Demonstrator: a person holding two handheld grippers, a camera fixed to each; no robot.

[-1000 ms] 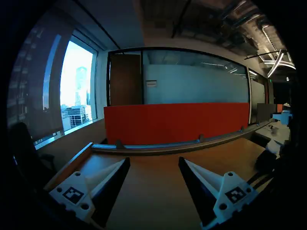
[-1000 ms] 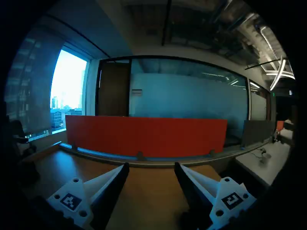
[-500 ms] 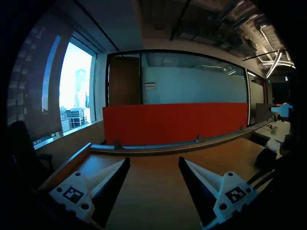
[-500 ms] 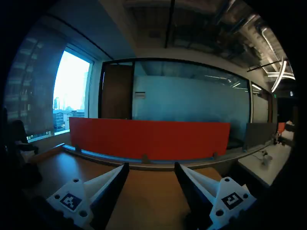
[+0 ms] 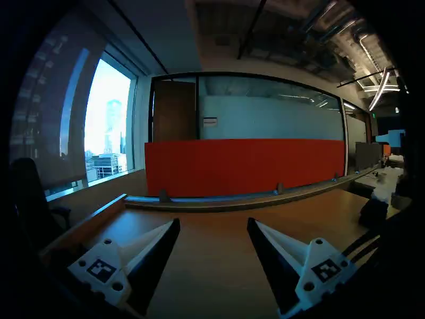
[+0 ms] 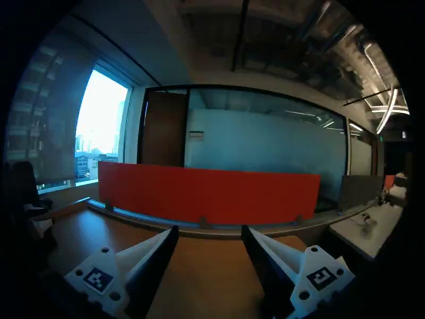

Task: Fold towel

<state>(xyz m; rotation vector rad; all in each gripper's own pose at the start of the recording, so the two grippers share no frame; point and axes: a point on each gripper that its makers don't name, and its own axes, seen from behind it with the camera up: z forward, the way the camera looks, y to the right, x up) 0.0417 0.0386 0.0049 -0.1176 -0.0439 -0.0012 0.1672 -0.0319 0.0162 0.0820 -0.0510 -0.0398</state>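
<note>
In the left gripper view my left gripper (image 5: 212, 223) hangs open above a bare wooden desk (image 5: 212, 255), its two white fingers spread wide with nothing between them. My right gripper (image 6: 209, 229) in the right gripper view is likewise open over the same kind of wooden desk top (image 6: 207, 271), holding nothing. No towel can be made out in either view. Both cameras look level across the desk toward its far edge.
A red divider panel (image 5: 244, 166) runs along the desk's far edge, with a glass wall and a brown door (image 5: 174, 110) behind. A bright window (image 5: 109, 133) is at left, a dark chair (image 5: 26, 196) beside it. Dark objects (image 5: 374, 210) sit at the desk's right end.
Both views have shifted slightly, tilting a little upward, so the divider and desk sit a bit lower. The fingers of both grippers stay equally spread.
</note>
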